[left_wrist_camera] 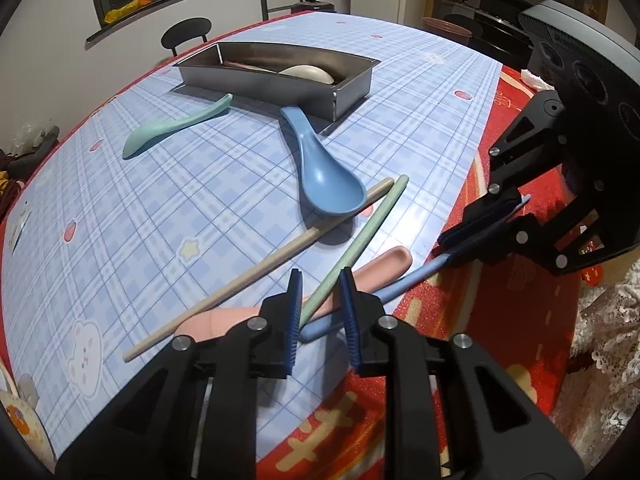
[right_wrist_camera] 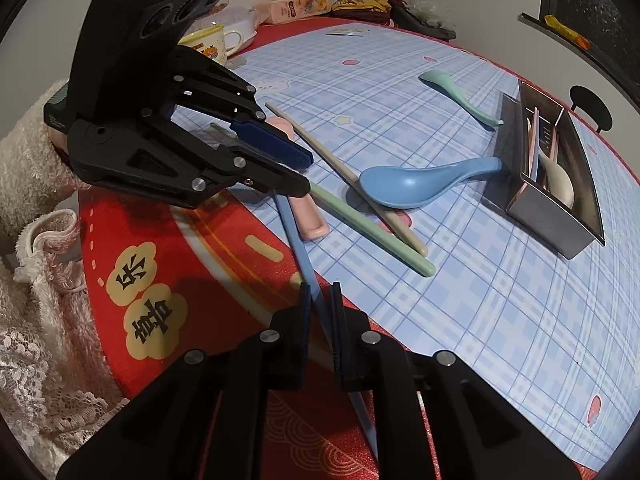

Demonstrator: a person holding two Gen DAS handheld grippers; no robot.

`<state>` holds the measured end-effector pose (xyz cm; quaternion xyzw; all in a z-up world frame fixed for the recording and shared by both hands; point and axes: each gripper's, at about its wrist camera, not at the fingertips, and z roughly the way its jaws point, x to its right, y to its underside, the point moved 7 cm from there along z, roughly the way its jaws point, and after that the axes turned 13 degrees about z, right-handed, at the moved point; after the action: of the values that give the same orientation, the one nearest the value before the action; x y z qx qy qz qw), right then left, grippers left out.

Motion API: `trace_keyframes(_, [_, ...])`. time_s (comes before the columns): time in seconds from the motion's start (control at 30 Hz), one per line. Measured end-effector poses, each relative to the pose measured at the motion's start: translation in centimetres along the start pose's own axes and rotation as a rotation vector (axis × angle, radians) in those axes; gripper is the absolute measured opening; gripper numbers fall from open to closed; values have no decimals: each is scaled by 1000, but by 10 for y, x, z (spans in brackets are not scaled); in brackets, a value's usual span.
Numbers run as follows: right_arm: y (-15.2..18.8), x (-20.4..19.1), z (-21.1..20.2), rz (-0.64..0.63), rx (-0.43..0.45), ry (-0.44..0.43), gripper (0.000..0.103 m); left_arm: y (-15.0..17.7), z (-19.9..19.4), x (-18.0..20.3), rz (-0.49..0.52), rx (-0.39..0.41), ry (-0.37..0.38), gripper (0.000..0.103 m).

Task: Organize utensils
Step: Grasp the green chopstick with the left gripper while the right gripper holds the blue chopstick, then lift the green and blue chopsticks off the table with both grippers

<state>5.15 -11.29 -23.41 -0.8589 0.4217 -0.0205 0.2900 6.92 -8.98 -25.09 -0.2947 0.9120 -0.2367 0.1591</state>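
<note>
On blue plaid mat (left_wrist_camera: 160, 208), left to right: green spoon (left_wrist_camera: 176, 126), lying near steel tray (left_wrist_camera: 276, 84); tray holds cream spoon (left_wrist_camera: 308, 73). Blue spoon (left_wrist_camera: 324, 176), bowl resting on beige chopstick (left_wrist_camera: 256, 270). Green chopstick (left_wrist_camera: 360, 240) crosses pink spoon (left_wrist_camera: 384, 266). Left gripper (left_wrist_camera: 322, 312): jaws narrowed around green chopstick, pad contact cannot be told. Right gripper (right_wrist_camera: 321, 312): jaws clamped on blue chopstick (right_wrist_camera: 296, 240), over red tablecloth (right_wrist_camera: 224, 248).

Black chair (left_wrist_camera: 186, 34) beyond the table, yellow mug (right_wrist_camera: 210, 44) and snack packets (right_wrist_camera: 320, 0) at its edge.
</note>
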Motion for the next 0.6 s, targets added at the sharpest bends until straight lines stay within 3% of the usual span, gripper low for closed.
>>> trace_keyframes(0.23, [-5,6,1,14,7,20,11,6,-4,-8,-24,-16,-22,10])
trace_keyframes(0.6, [-15,20,4,57,24,66,13,33,-16,-40,-186,-3,-77,10])
